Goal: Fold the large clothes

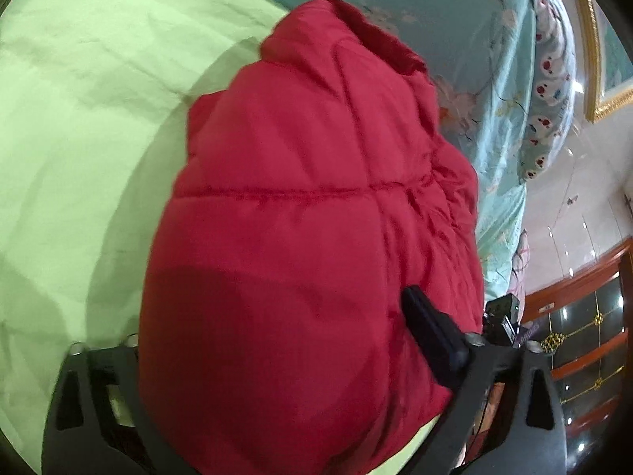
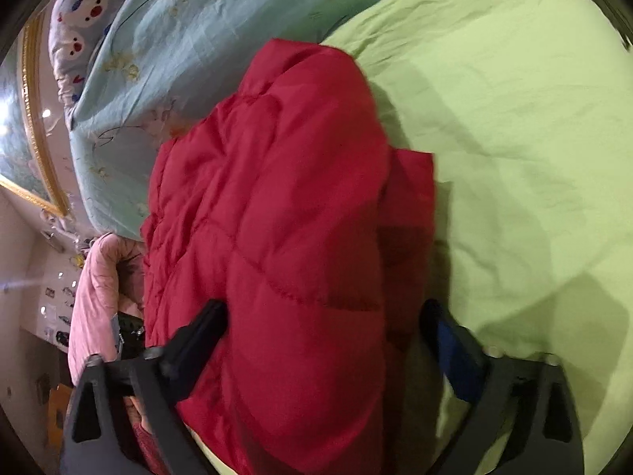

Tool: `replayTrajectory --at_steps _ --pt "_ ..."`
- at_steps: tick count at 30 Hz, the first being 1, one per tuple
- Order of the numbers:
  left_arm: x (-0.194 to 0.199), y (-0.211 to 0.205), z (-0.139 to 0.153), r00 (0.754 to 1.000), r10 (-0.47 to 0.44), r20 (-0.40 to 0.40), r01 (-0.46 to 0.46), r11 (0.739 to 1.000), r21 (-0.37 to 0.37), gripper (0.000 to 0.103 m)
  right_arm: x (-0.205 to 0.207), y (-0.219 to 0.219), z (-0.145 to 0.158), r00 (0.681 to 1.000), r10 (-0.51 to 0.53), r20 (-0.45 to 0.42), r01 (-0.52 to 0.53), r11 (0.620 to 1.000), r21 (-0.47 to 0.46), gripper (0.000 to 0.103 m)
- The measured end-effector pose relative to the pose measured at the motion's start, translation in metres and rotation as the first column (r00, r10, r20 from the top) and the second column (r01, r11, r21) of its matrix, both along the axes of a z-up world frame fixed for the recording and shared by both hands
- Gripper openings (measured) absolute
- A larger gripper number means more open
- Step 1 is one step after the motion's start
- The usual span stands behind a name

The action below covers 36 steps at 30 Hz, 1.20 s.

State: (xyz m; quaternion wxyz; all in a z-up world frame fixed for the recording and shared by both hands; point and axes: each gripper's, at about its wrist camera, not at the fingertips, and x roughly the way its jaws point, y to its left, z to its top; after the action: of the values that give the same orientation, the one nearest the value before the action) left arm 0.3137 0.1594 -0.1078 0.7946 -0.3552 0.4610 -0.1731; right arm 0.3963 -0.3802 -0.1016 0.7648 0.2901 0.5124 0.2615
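Puffy, quilted red jacket (image 2: 285,237) bulges between both black grippers, left gripper (image 1: 277,356) and right gripper (image 2: 324,340), each clamping thick folds, above the wrinkled green bedsheet (image 1: 71,126) near its floral quilt (image 2: 190,39) edge.

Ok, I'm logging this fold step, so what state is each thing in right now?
red puffer jacket: bundled, folded over, held up off the bed by both grippers.
left gripper: shut on the jacket, one finger hidden behind fabric.
right gripper: shut on the jacket, fingers on either side of the bundle.
green sheet: spread out, wrinkled.
blue quilt: rumpled beside the sheet.
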Motion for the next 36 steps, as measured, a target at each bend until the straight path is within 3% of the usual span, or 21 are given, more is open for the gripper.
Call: replayTrajectory --at_steps 7,12,24,36 --pt "-0.006 -0.009 0.017 0.999 -0.007 0.052 0.003 0.997 0.083 0.068 -0.002 0.012 0.012 0.999 0.013 0.044 -0.011 0.999 -0.038 0.062" --pt "-0.012 -0.013 0.03 0.997 -0.007 0.081 -0.002 0.993 0.119 0.058 -0.005 0.015 0.021 0.998 0.011 0.065 -0.008 0.999 -0.051 0.05" --pt "-0.019 -0.021 0.051 0.992 -0.017 0.121 0.002 0.992 0.126 0.049 -0.012 0.011 0.032 0.997 0.01 0.078 -0.006 0.999 -0.054 0.043" --pt "-0.053 -0.023 0.074 0.99 -0.03 0.136 0.013 0.992 0.124 0.046 -0.037 0.011 0.054 0.994 0.041 0.102 -0.036 0.998 -0.049 0.039"
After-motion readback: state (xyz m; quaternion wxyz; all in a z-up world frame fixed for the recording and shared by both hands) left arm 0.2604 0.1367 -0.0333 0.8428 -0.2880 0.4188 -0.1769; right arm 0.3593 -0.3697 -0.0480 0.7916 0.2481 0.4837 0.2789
